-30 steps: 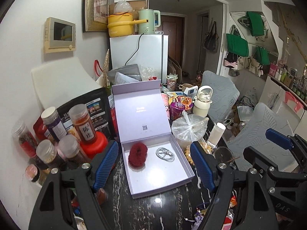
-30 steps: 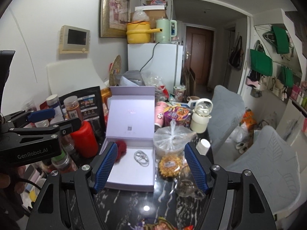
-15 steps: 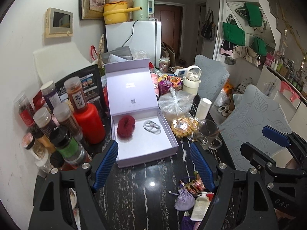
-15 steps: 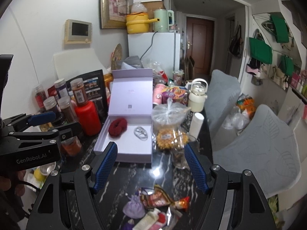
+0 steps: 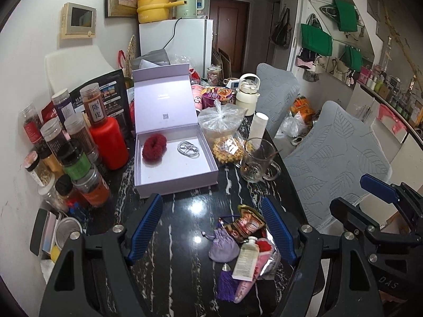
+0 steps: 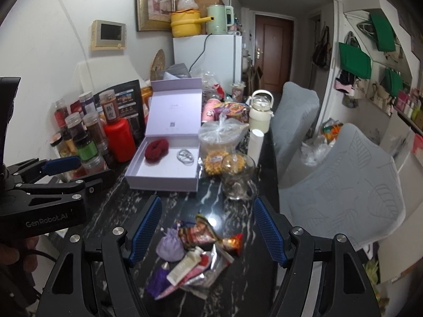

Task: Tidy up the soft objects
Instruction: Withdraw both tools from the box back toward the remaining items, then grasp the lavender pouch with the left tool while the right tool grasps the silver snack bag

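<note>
1. The left gripper (image 5: 211, 227) hangs above the dark marble table (image 5: 182, 211), its jaws apart with nothing between them
2. The right gripper (image 6: 206, 227) is likewise spread and holds nothing
3. A lilac pouch (image 5: 221, 247) lies on the table among a tube (image 5: 245, 260) and wrappers (image 6: 201, 233)
4. A red scrunchie (image 5: 154, 146) and a coiled cable (image 5: 188, 148) rest inside the open box (image 5: 182, 185)

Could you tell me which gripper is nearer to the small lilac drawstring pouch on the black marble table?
Right, slightly. The right gripper frames the lilac pouch between its open fingers; the left gripper sits further left.
</note>
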`<state>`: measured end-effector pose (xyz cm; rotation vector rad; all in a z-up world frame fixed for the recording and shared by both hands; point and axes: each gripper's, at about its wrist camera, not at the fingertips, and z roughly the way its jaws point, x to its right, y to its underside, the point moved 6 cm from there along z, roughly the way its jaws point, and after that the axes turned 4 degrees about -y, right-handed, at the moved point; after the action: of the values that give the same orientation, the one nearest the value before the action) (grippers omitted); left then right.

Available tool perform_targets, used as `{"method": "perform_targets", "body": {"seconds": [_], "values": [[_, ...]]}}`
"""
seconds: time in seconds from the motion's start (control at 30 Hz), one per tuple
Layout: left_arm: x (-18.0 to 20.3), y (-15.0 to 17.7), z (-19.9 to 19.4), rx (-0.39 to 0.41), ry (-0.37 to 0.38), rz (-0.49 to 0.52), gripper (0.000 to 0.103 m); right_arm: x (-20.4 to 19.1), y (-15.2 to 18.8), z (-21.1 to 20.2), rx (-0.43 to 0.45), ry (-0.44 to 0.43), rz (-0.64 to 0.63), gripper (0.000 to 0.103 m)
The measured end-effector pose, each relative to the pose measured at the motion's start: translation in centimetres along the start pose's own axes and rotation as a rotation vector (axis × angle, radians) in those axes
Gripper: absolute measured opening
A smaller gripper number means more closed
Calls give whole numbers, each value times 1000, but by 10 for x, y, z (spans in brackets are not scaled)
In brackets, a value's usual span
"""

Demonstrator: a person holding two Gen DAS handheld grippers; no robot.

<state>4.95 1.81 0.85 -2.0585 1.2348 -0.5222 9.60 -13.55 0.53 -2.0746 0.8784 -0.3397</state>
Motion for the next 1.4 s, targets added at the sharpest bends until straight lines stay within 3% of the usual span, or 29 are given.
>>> {"method": "perform_targets", "body": {"seconds": [0.23,0.5,1.4], "values": [[19,25,-8,-9,-11,23,77,11,30,-8,-37,4,30,73],[27,50,9,-74,17,53,77,19,61,7,-100,20,87,73],[25,110,138,-310,101,139,77,42,160,113,-360,75,352,70]]}}
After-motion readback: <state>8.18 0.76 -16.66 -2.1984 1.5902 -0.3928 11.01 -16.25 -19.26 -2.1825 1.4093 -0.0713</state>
